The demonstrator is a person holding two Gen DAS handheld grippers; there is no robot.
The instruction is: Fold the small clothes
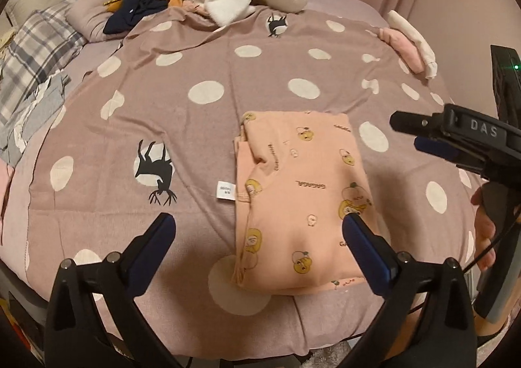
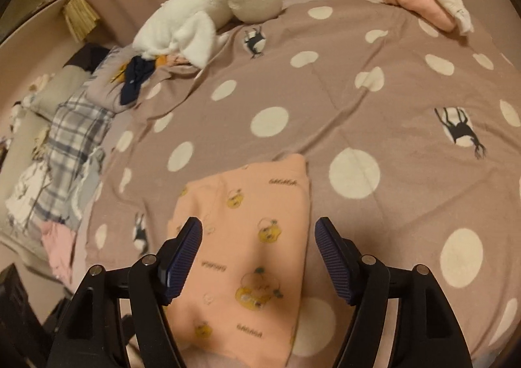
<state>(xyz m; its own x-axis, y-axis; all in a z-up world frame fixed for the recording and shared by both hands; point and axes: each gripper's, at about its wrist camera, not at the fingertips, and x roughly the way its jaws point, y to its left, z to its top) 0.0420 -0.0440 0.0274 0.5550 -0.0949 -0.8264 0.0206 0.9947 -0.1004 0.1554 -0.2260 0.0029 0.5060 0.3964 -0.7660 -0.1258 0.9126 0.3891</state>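
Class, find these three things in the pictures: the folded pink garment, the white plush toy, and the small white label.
Folded pink garment (image 1: pixel 302 205): left wrist view, middle of its top layer.
White plush toy (image 2: pixel 208 6): right wrist view, on its body.
Small white label (image 1: pixel 225 190): left wrist view, centre of the tag.

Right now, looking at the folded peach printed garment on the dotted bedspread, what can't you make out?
- Folded peach printed garment: its near edge is hidden by the left gripper finger in the left wrist view.
- Small white label beside it: print too small.
- Same garment in the right wrist view: near part blurred, corner behind the right gripper.
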